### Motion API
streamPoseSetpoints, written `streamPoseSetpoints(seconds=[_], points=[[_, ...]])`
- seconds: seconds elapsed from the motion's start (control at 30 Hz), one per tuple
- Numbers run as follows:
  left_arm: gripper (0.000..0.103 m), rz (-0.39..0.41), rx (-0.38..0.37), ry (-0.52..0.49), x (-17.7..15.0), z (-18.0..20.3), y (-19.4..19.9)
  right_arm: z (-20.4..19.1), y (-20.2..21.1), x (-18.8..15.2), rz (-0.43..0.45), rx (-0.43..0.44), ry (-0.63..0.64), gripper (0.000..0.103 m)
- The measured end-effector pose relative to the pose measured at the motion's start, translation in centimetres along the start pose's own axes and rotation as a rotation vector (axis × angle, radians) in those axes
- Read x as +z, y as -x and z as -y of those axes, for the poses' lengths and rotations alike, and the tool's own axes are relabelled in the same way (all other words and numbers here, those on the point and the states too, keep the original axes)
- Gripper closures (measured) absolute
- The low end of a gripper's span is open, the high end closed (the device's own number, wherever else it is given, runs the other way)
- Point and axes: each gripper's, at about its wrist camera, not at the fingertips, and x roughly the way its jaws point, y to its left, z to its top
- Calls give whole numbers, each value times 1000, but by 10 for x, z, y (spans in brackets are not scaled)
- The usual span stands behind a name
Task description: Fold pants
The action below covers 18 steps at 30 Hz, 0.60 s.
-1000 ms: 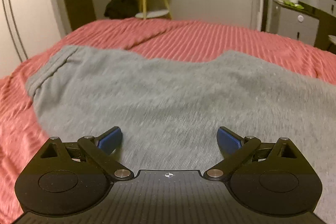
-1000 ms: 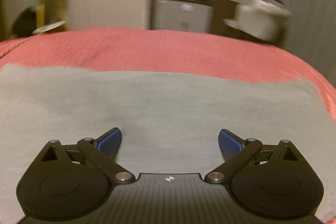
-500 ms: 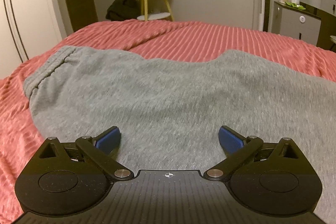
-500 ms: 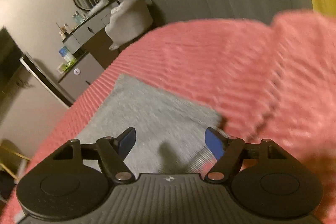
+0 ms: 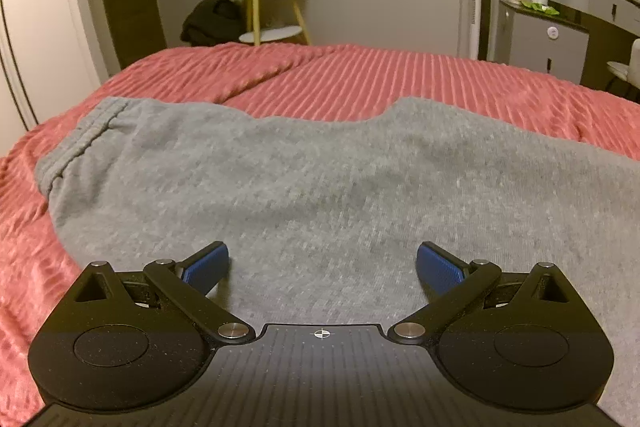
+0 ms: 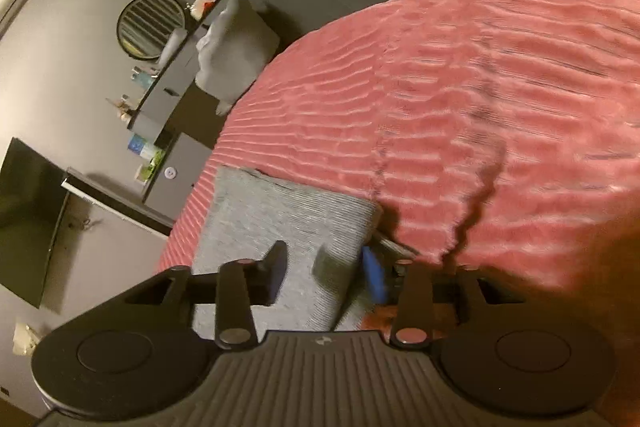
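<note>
Grey sweatpants (image 5: 320,171) lie flat across the red ribbed bedspread (image 5: 360,79), waistband at the left. My left gripper (image 5: 322,267) is open and empty, hovering low over the middle of the pants. In the right wrist view the camera is rolled to the side. The leg end of the pants (image 6: 280,219) lies on the bedspread (image 6: 480,107). My right gripper (image 6: 328,267) sits at the leg's edge, jaws partly closed with the fabric edge between them; it has not clamped.
A yellow side table (image 5: 268,7) with a dark bundle (image 5: 212,19) stands beyond the bed. A grey dresser (image 5: 552,35) is at the right. In the right wrist view a round mirror (image 6: 150,27) and a TV (image 6: 32,219) are on the walls.
My right gripper has swung from the middle of the pants to the leg end, rolled sideways, and its jaws have narrowed around the fabric edge. My left gripper has barely moved.
</note>
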Motion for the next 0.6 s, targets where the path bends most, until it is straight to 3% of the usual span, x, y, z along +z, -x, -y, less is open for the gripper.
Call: streamPoseSetpoints(seconds=[0.07, 0.1, 0.3, 0.37, 0.47, 0.6], points=[[0, -1, 0, 5, 0, -1, 0, -7, -7, 7, -18, -4, 18, 75], [0, 2, 5, 8, 1, -2, 1, -14, -6, 9, -16, -20, 52, 99], [0, 14, 14, 47, 3, -9, 5, -29, 34, 7, 84, -4, 125, 101], [0, 19, 15, 53, 4, -10, 6, -23, 33, 4, 83, -47, 126, 101], [0, 25, 25, 59, 7, -12, 8, -8, 10, -7, 30, -179, 162, 101], [0, 40, 19, 16, 19, -16, 7, -13, 7, -19, 69, -213, 248, 102]])
